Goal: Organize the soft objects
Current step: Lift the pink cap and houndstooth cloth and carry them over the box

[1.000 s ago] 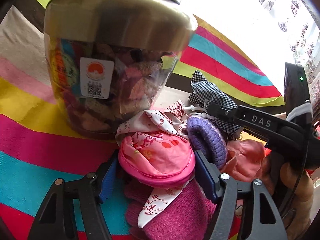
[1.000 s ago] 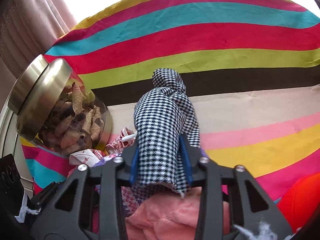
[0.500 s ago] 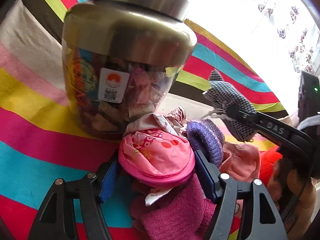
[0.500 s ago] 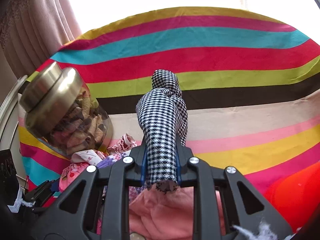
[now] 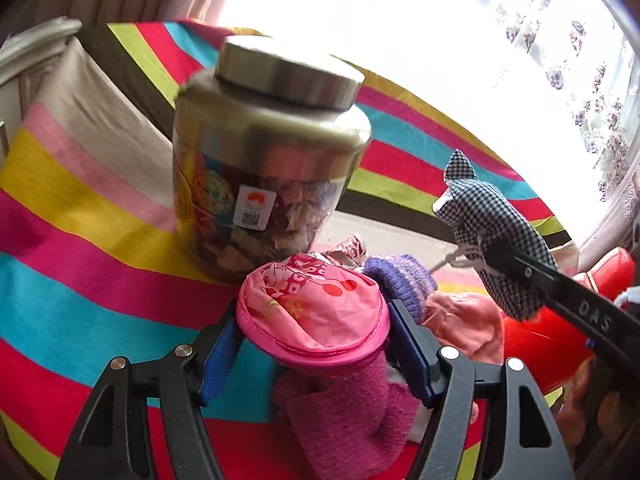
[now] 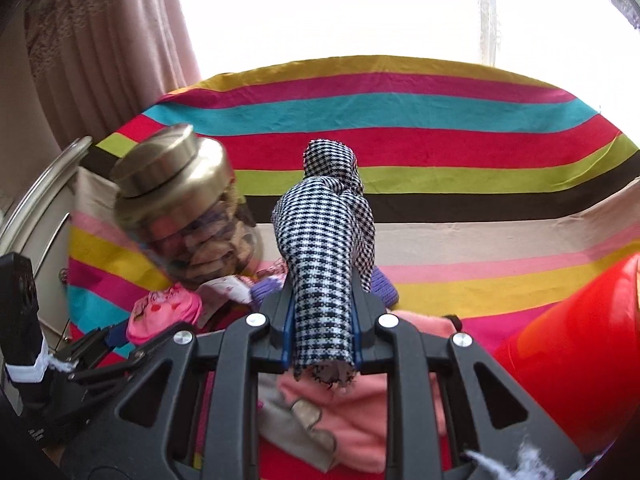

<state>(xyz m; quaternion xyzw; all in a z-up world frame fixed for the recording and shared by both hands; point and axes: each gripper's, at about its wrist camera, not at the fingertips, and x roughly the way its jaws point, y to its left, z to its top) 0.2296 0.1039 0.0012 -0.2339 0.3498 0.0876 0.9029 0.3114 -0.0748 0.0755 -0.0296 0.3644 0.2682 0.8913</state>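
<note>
My left gripper point(image 5: 314, 334) is shut on a pink patterned pouch point(image 5: 314, 314) and holds it above a pile of soft things: a magenta knit piece point(image 5: 344, 416), a purple knit item point(image 5: 402, 282) and a salmon fleece cloth point(image 5: 466, 324). My right gripper point(image 6: 322, 322) is shut on a black-and-white checked cloth roll point(image 6: 324, 248), lifted above the pile; it also shows in the left wrist view point(image 5: 490, 232). The pink pouch also shows at lower left in the right wrist view point(image 6: 164, 312).
A glass jar with a metal lid point(image 5: 264, 168) stands on the striped blanket point(image 5: 80, 220) just behind the pile. A red plastic object point(image 6: 576, 356) lies at the right. Curtains point(image 6: 120, 48) and a bright window are behind.
Both grippers have risen with their loads. The checked roll has lifted up and away from the pile, and the jar now looks farther off.
</note>
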